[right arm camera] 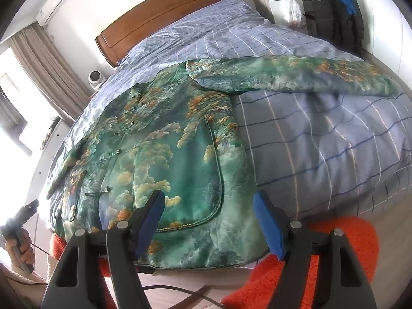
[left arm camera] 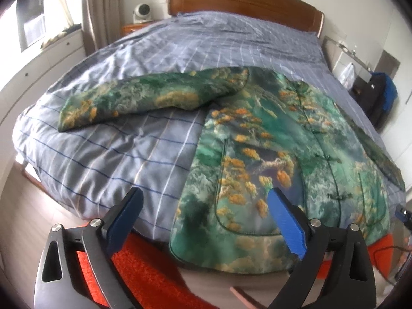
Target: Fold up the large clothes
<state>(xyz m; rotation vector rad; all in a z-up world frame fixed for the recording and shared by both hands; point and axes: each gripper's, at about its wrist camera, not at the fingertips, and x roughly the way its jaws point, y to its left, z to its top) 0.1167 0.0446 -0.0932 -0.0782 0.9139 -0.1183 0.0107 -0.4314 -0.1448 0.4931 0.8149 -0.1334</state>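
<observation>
1. The green printed jacket lies face up on the checked duvet, hem hanging over the bed edge nearest both grippers, collar pointing away toward the wooden headboard; its long axis runs straight ahead of the tools.
2. The left gripper has its blue pads spread wide with nothing in them, hovering over the hem's left corner.
3. The right gripper is parted too, less widely, empty, above the big patch pocket near the hem.
4. Only the left wrist view shows one sleeve stretched out sideways, far ahead and left of that tool.
5. Only the right wrist view shows the other sleeve running out to its right, plus a hand gripping the left tool's handle at far left.
6. An orange rug sits under both tools.
</observation>
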